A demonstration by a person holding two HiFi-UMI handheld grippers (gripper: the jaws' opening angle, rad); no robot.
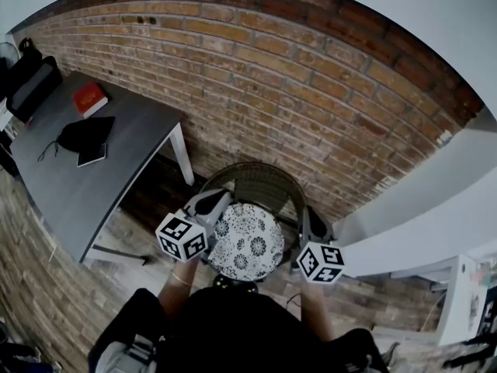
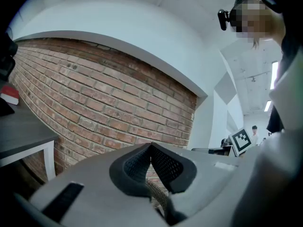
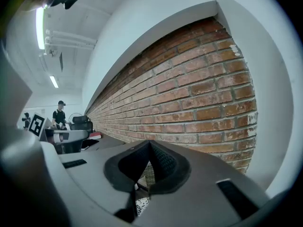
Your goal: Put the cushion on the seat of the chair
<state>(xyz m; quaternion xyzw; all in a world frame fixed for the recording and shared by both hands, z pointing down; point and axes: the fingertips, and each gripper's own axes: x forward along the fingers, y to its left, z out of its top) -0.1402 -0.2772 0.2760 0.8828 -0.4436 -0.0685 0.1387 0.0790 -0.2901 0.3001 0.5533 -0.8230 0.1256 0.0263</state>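
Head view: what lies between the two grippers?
A round white cushion with black floral print, over the dark wicker chair; the head view shows it.

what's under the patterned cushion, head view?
The wicker chair: only its curved back shows beyond the cushion. The seat is covered, so whether the cushion rests on it can't be seen.

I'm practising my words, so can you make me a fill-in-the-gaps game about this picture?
The flowery cushion lies on the seat of the ___.
The wall behind it is made of ___.
The book on the grey table is ___.
Missing words: chair, bricks, red.
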